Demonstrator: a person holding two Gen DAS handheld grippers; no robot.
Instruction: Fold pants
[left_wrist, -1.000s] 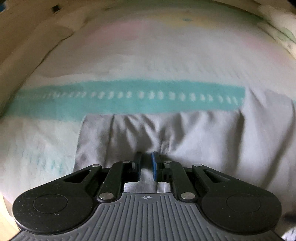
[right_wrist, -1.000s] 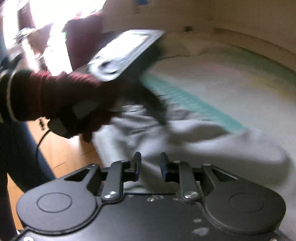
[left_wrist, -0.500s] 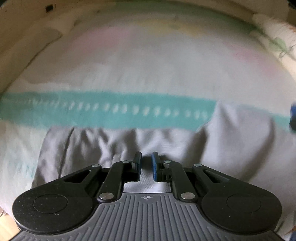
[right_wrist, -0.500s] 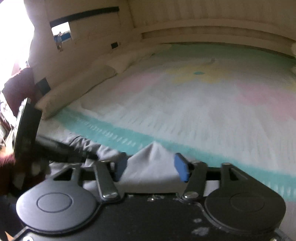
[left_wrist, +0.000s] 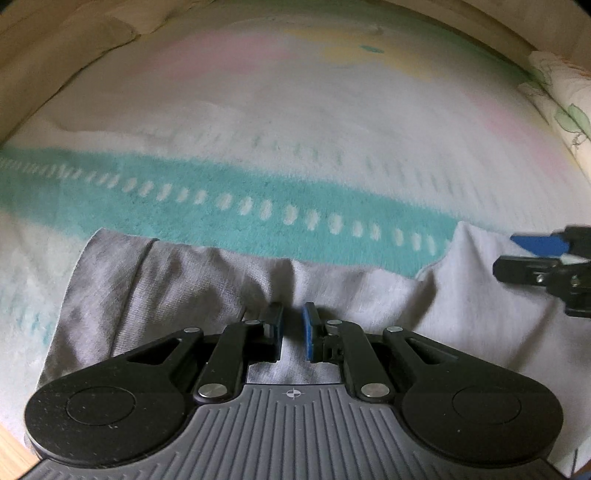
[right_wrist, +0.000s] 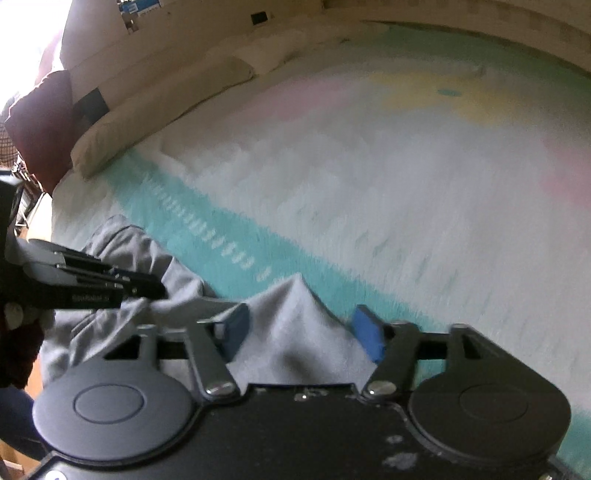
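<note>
Grey pants (left_wrist: 184, 288) lie crumpled along the near edge of a bed, just below the blanket's teal stripe. My left gripper (left_wrist: 291, 326) is shut on a pinch of the grey cloth, and pleats run in towards its fingers. From the right wrist it shows as a black tip (right_wrist: 155, 291) biting the fabric. My right gripper (right_wrist: 301, 328) straddles a raised peak of the pants (right_wrist: 291, 325). Its jaws are closing, and the blue pads (right_wrist: 365, 332) stand either side of the peak, still apart. The right gripper (left_wrist: 517, 254) enters the left wrist view at the right edge.
A pale blanket (left_wrist: 295, 129) with a teal stripe (left_wrist: 221, 192) and pink and yellow patches covers the bed. Cream pillows (right_wrist: 166, 110) and a maroon cushion (right_wrist: 40, 122) line the far left side. A hand in a dark red sleeve (right_wrist: 14, 343) holds the left gripper. Wooden floor (left_wrist: 11, 454) shows lower left.
My right gripper swung away from the left hand to the right part of the pants, opened wide, then narrowed around a raised fold. The left gripper shifted slightly, keeping its hold.
</note>
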